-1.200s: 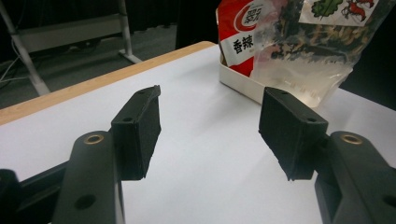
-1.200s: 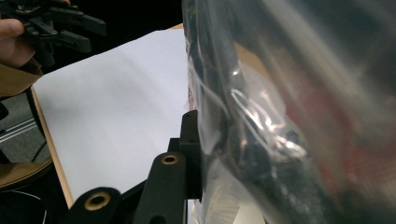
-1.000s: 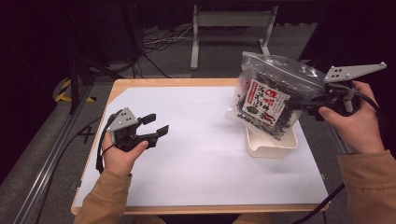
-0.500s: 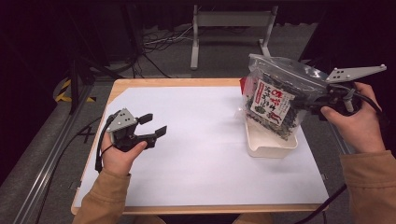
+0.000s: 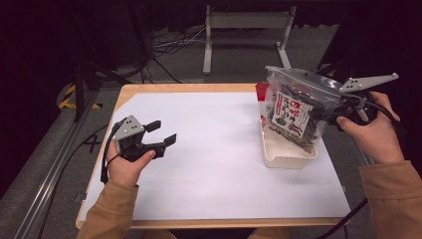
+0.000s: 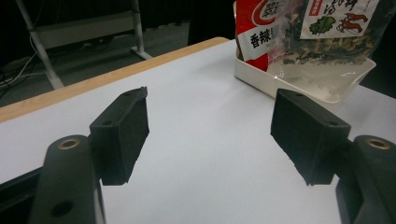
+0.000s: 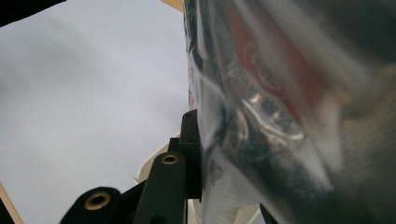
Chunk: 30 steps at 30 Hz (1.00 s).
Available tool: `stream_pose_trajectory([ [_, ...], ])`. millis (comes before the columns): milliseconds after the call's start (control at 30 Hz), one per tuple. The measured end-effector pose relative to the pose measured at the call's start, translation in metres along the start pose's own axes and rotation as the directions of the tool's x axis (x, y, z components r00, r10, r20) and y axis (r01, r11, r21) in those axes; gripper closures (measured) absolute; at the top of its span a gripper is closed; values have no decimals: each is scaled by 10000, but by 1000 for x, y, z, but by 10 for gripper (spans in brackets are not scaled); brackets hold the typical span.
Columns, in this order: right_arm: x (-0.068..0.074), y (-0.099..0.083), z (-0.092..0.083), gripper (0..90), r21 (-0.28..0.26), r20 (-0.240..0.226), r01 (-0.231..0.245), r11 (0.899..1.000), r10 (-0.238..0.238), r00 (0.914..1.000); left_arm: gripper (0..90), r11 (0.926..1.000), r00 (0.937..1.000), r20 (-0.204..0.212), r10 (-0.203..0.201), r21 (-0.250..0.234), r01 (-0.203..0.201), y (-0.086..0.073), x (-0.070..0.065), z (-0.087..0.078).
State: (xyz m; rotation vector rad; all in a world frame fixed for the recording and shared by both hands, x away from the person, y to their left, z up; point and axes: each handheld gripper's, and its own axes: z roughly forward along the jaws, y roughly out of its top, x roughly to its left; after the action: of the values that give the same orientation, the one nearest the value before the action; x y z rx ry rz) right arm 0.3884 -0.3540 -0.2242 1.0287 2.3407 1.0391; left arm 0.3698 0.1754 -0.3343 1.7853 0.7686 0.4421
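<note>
A clear bag (image 5: 291, 114) of dark dried food with a printed label hangs from my right gripper (image 5: 331, 112), which is shut on its right side. The bag's lower end reaches into a white tray (image 5: 288, 162) at the table's right. In the right gripper view, one black finger (image 7: 190, 149) presses against the bag (image 7: 280, 116). A red packet (image 5: 261, 92) stands in the tray behind the bag. My left gripper (image 5: 161, 133) hovers over the left of the table. Its jaws have just been opening and nothing is between them (image 6: 212, 130). Ahead of it are the tray (image 6: 252, 74) and bag (image 6: 327, 37).
A white sheet (image 5: 214, 164) covers most of the wooden table (image 5: 189, 87). A metal stand (image 5: 244, 20) and cables lie on the floor beyond the far edge. A rail runs along the table's left side.
The right hand has lowered the bag toward the tray and tipped it more upright. The left gripper has stayed in place, with its jaws a little wider.
</note>
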Motion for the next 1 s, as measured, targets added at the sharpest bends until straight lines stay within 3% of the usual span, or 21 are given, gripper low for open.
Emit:
stream_pose_trajectory([
  [400,-4,-15,24,766,891,-17,-217,9958,219,9998,275,10000,10000,-9,-70,60,70,-2,2,-1],
  [433,-4,-19,33,766,1120,-14,-185,9935,188,9998,275,10000,10000,-23,-29,79,29,-2,2,-1],
  [833,-14,-43,51,767,1305,-430,-862,9877,925,9948,270,10000,10000,-29,-68,73,69,-2,2,-1],
  [1000,-14,-51,49,764,1062,-329,-833,9908,873,9956,267,9999,10000,-8,-24,147,24,-3,1,1],
])
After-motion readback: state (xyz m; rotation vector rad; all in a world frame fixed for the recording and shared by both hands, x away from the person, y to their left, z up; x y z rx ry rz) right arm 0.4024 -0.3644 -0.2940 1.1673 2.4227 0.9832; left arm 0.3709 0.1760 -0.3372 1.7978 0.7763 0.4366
